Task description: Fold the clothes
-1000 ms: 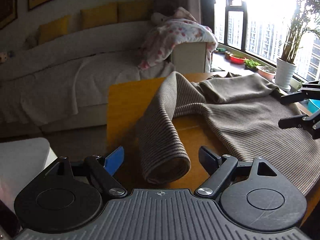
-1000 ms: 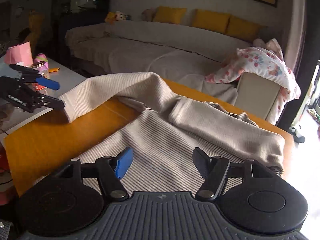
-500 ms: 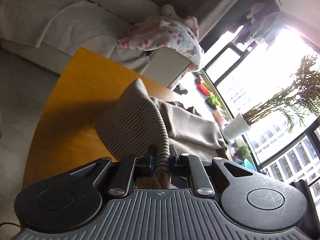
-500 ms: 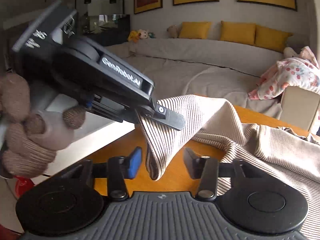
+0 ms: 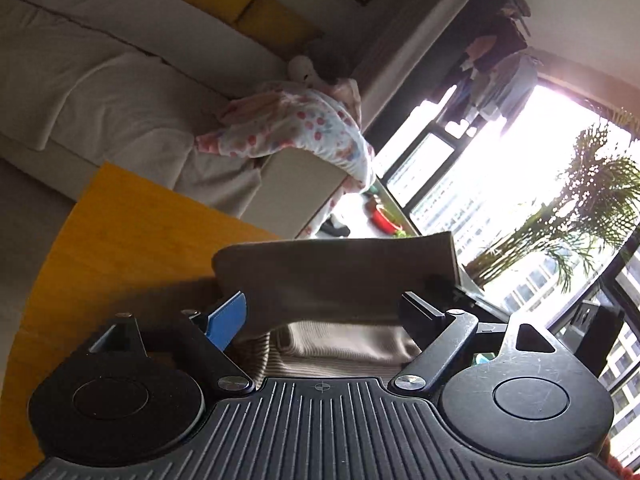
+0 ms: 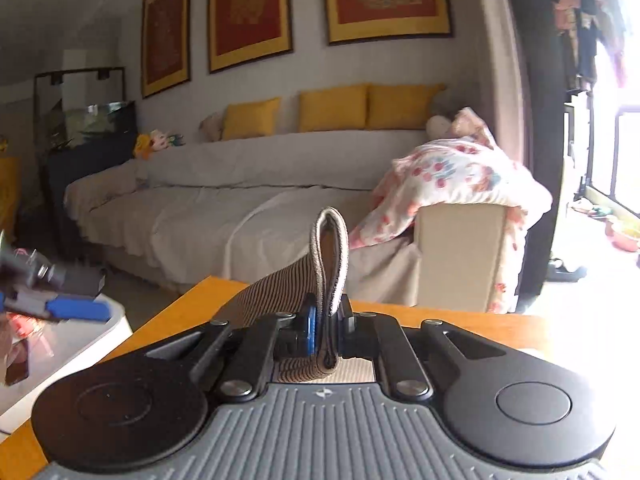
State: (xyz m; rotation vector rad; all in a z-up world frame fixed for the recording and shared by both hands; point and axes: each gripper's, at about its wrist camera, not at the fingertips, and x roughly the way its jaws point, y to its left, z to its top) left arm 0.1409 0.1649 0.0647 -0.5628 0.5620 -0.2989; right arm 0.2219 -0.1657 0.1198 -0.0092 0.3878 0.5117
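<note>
A beige ribbed sweater lies on the yellow wooden table (image 5: 132, 240). In the left wrist view its sleeve (image 5: 336, 276) is stretched across above the sweater's body (image 5: 348, 344). My left gripper (image 5: 322, 312) is open and empty, its fingers either side of the cloth below. My right gripper (image 6: 326, 324) is shut on the sleeve cuff (image 6: 330, 248), which loops up between the jaws. The right gripper also shows in the left wrist view (image 5: 452, 284), holding the sleeve's far end. The left gripper's blue finger shows blurred in the right wrist view (image 6: 76, 310).
A grey sofa (image 6: 240, 196) with yellow cushions stands behind the table. A floral blanket (image 6: 460, 176) drapes over its armrest. A white side table (image 6: 60, 352) is at the left. A window with a potted plant (image 5: 580, 220) is at the right.
My left gripper has let go of the sleeve and opened. My right gripper has shut on the sleeve cuff and lifted it away to the right, stretching the sleeve out.
</note>
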